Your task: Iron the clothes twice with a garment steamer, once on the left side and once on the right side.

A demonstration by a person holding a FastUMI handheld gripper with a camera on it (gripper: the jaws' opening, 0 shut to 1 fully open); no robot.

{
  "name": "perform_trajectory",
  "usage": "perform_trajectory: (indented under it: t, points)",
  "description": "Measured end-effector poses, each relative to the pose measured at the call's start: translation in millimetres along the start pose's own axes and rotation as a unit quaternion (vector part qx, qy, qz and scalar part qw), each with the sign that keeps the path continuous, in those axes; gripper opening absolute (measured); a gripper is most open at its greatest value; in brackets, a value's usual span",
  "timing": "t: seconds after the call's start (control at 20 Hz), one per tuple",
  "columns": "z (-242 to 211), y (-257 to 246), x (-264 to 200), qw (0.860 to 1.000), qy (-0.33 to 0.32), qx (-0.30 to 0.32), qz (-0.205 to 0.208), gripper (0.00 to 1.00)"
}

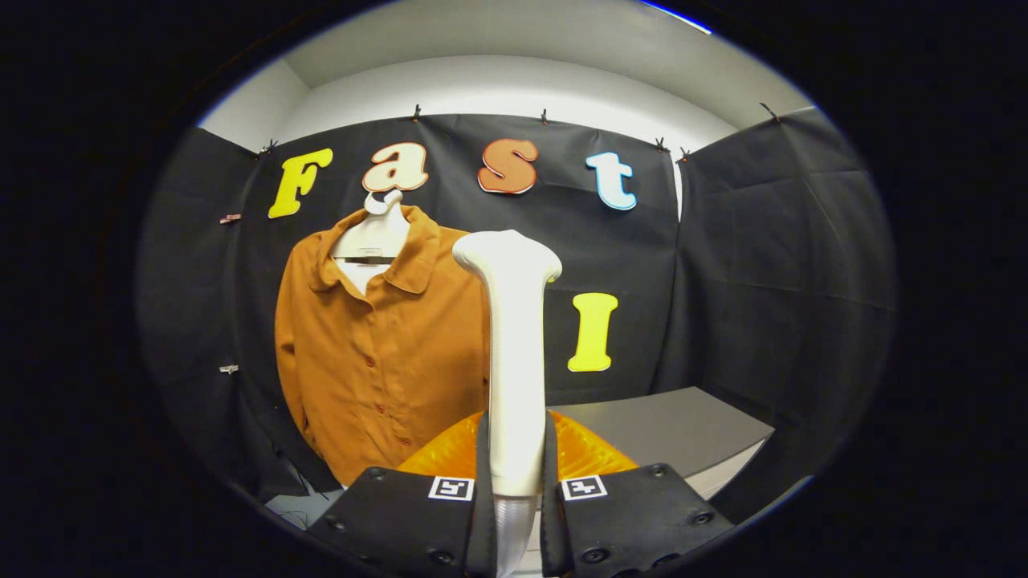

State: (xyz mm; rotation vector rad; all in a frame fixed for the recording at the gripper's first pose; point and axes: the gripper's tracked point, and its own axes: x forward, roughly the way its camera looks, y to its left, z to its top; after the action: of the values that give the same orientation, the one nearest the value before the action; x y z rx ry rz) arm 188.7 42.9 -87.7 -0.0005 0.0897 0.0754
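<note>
Nearest, the gripper [514, 490] clamps both fingers on the tall white plastic garment steamer [512, 361], upright at twelve o'clock. Beyond, at ten o'clock, the rust-orange buttoned shirt [377, 361] hangs on a white hanger [376, 233]. Likely risks: the steamer slipping, or clipping the grey table [675, 433] at two o'clock.

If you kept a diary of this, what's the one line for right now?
gripper: shut on steamer | steamer: upright, head short of shirt | shirt: orange, on hanger, beyond fingers | step: approaching, no pass visible

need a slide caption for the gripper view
Tool shut on white steamer, held upright before an orange shirt on a hanger.
</note>
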Motion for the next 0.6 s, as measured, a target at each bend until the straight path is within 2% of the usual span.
perform_trajectory:
  t: [0.35,0.6]
  points:
    - [-8.2,60.6,31.3,1.0,-0.006,-0.022,0.019,0.25]
    - [-24.6,78.9,59.8,0.999,-0.004,-0.041,0.016,0.25]
